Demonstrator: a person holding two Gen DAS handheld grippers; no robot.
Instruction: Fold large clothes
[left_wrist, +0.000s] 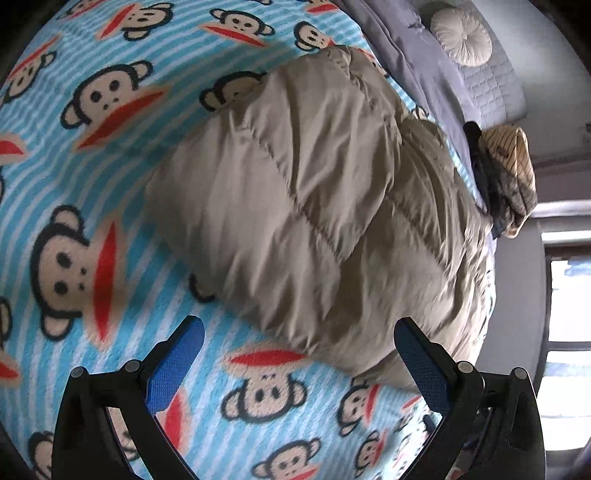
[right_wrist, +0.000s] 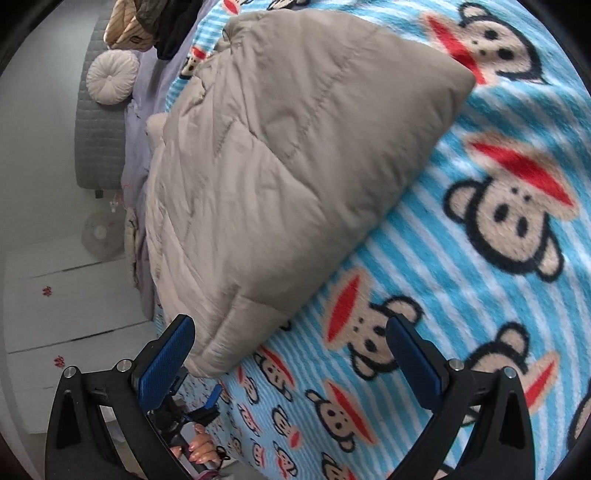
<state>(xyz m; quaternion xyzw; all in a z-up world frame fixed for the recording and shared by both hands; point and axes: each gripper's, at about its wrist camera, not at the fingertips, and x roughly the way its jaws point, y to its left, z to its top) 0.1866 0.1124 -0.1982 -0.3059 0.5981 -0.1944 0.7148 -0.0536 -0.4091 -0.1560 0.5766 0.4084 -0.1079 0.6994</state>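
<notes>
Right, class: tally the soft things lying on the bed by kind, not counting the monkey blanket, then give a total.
Padded beige jackets: 1
Round cream cushions: 1
Piles of folded clothes: 1
Total: 3

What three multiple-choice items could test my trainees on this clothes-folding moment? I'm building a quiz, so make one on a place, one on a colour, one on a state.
1. Where does the puffer jacket lie?
A. On the monkey-print blanket
B. On the floor
C. On a chair

2. What colour is the jacket?
A. Red
B. Beige
C. Black

3. How do the left gripper and right gripper stand?
A. Both shut on the jacket
B. One shut, one open
C. Both open, holding nothing

Answers:
1 A: blanket shows on all sides of the jacket.
2 B: its quilted fabric is beige in both views.
3 C: each pair of blue pads stands wide apart with nothing between them.
</notes>
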